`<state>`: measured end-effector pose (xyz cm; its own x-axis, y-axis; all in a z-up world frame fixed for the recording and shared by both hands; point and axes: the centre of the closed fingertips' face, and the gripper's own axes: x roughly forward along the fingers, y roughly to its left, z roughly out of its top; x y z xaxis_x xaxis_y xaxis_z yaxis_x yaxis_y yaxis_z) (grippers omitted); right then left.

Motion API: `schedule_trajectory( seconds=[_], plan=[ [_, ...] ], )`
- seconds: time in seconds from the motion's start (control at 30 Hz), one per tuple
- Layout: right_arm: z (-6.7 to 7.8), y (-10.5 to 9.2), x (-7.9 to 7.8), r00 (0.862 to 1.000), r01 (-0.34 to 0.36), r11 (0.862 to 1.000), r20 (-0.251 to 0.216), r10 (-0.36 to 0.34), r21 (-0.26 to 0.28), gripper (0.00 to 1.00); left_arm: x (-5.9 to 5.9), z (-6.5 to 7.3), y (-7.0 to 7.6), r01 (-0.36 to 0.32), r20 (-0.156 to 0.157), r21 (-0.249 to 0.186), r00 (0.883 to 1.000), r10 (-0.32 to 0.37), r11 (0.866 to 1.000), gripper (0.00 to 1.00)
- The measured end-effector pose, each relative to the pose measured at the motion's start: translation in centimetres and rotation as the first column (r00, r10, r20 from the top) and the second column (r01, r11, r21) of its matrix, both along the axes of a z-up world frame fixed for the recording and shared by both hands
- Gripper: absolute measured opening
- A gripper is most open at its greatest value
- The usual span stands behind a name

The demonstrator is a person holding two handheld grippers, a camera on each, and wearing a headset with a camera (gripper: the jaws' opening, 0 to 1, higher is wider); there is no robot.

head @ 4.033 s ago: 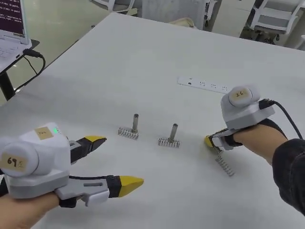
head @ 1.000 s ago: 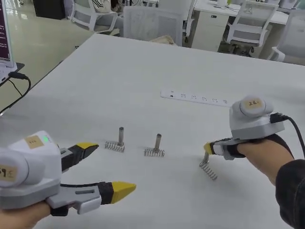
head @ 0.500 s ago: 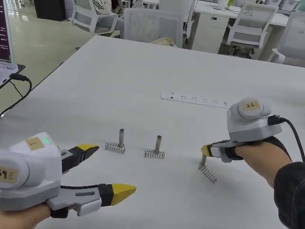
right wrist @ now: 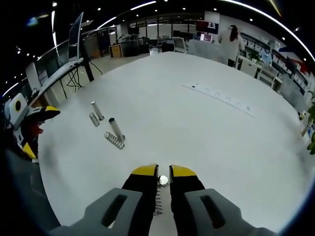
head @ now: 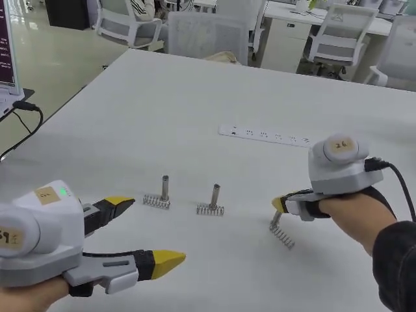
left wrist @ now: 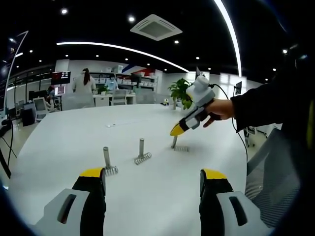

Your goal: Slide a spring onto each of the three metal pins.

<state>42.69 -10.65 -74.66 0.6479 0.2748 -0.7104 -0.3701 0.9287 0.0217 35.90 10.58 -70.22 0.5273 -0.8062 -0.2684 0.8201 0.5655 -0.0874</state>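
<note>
Two metal pins (head: pixel 165 186) (head: pixel 215 194) stand upright on the white table, each with a spring (head: pixel 156 201) (head: pixel 210 208) lying at its foot. To their right, my right gripper (head: pixel 279 204) is shut on the top of the third pin (head: pixel 277 219), whose spring (head: pixel 283 235) lies on the table by its base. The right gripper view has that pin's top (right wrist: pixel 163 181) pinched between the jaws, with the spring (right wrist: pixel 158 201) below it. My left gripper (head: pixel 144 231) hovers open and holds nothing at the near left, facing the pins (left wrist: pixel 106 156) (left wrist: pixel 141 147).
A white power strip (head: pixel 263 136) lies farther back on the table (head: pixel 195 104). A cable (head: pixel 23 123) hangs off the left edge. Office chairs (head: pixel 208 32) stand beyond the far edge.
My right gripper has edged slightly left with the third pin in it. The left gripper and the other two pins have stayed put.
</note>
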Motion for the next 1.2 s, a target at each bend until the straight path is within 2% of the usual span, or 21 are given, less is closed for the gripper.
schedule_trajectory(
  seconds=[0.83, 1.2],
  plan=[
    [0.03, 0.03, -0.07, 1.000, -0.018, 1.000, 0.009, 0.018, -0.010, 0.10, -0.01, -0.08, -0.09, 0.003, 0.000, 0.001, 1.000, -0.003, 1.000, 0.75],
    [0.09, 0.34, -0.19, 0.999, -0.031, 1.000, 0.023, 0.031, -0.002, 0.22, -0.08, -0.10, -0.12, 0.004, -0.002, 0.003, 1.000, -0.004, 1.000, 0.75]
  ],
)
